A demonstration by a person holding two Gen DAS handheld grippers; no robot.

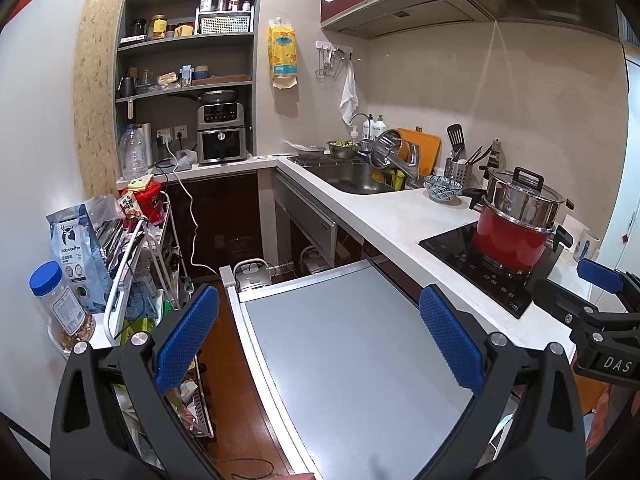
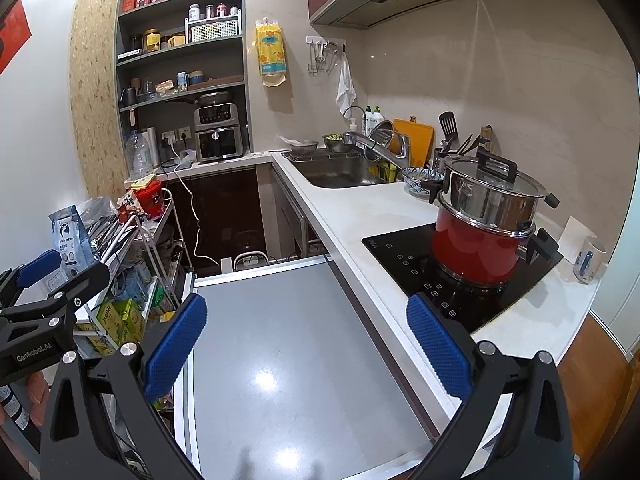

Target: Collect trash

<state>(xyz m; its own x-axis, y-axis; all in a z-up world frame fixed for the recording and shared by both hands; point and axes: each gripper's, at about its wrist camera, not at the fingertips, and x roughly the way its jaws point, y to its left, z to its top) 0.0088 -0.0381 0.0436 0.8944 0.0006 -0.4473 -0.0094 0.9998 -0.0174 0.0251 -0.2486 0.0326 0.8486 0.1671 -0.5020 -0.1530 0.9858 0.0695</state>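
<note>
Both grippers up over the grey pull-out surface (image 1: pixel 352 344) that sticks out from under the white counter (image 1: pixel 384 216); left gripper (image 1: pixel 320 332) jaws wide apart, blue pads (image 1: pixel 186 340) bare, nothing held; right gripper (image 2: pixel 308 340) same, jaws spread wide, nothing between them. In the right wrist view the left gripper sits at the left edge, with fingers of a hand (image 2: pixel 34 396) wrapped on its handle; in the left wrist view the right gripper shows at the right edge, over the near end of the counter.

Grey surface is bare, only a ceiling-light glare on it. Can't tell which item counts as trash; no loose wrapper or scrap on the surface or the near counter that I can make out.

Right side: black induction hob (image 2: pixel 460 280) set in the counter, red pot (image 2: pixel 476 248) on it, steel pot with glass lid (image 2: pixel 492 192) stacked on top; white mug (image 2: pixel 588 260) just right of the hob. Farther along: patterned bowl (image 1: pixel 442 188), utensil holder (image 1: pixel 458 170), sink (image 1: pixel 352 178), orange cutting board (image 1: pixel 420 144) against the wall.

Left side: narrow wire cart (image 1: pixel 132 264), packed; coffee bag (image 1: pixel 76 252), blue-lidded jar (image 1: pixel 60 304), red tub (image 1: pixel 146 200) on top. Far wall: shelves (image 1: pixel 188 40) of jars and boxes, air fryer (image 1: pixel 222 136) below, big clear water bottle (image 1: pixel 134 152) to its left; white cable (image 1: pixel 192 216) hanging down to the wood floor.
</note>
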